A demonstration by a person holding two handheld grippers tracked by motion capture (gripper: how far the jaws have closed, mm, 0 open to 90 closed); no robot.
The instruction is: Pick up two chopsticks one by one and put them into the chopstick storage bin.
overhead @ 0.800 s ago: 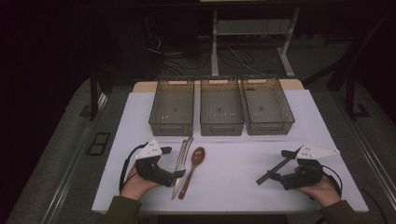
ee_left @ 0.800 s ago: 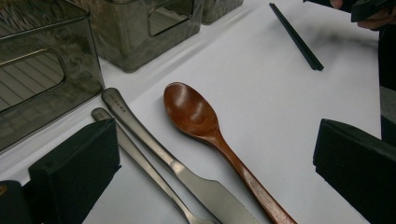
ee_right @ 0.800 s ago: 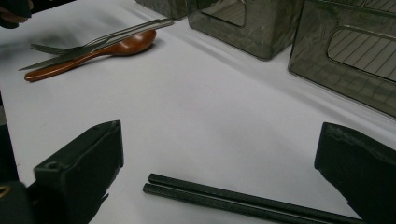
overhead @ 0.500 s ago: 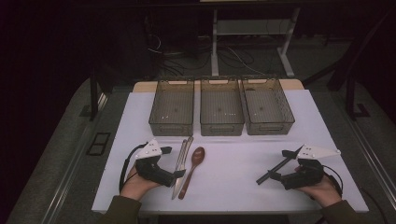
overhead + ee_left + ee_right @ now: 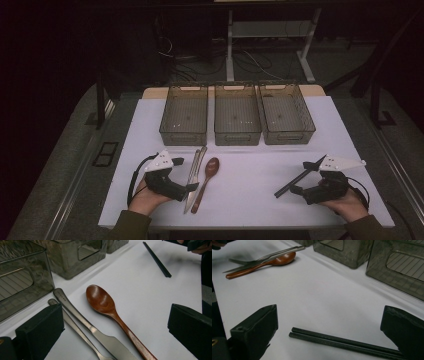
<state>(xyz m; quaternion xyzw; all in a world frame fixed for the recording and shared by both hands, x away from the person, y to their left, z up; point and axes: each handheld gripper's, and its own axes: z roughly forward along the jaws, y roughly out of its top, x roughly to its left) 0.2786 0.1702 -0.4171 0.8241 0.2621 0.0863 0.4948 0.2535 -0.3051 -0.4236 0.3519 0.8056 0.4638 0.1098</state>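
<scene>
A brown wooden spoon lies on the white table beside a steel knife and a fork. My left gripper rests open just left of them, its jaws standing wide on either side of the cutlery without touching it. A pair of black chopsticks lies at the right. My right gripper is open around their near end, pads apart from them. The spoon also shows far off in the right gripper view.
Three empty smoky plastic bins stand in a row at the back: left, middle, right. Bare white tabletop stretches between the two hands. The table's front edge runs just below the person's sleeves.
</scene>
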